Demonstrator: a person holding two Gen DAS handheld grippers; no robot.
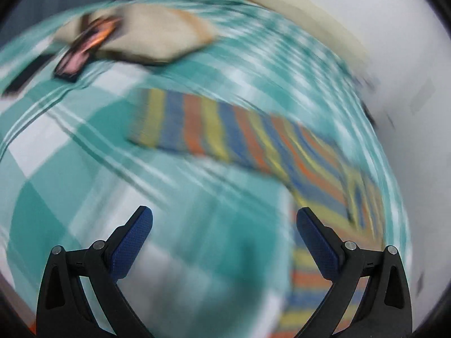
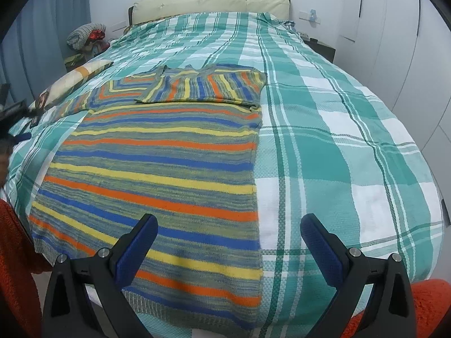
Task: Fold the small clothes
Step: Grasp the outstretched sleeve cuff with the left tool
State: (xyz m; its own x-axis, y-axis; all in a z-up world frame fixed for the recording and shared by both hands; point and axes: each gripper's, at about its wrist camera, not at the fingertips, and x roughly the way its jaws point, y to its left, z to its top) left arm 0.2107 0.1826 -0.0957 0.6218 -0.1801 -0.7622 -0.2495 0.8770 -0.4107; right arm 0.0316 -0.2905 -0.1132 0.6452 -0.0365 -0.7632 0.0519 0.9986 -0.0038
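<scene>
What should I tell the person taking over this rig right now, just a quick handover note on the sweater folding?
Left gripper: open, holding nothing, above the bed; its view is motion-blurred.
Right gripper: open, holding nothing, at the near hem of the striped sweater.
The sweater lies flat on the green plaid bedspread, hem toward you. Its right sleeve is already folded across the chest; the left sleeve lies out to the side.
Left to do: fold in the left sleeve, then probably fold the body up from the hem.
A pillow sits left of the sweater.
</scene>
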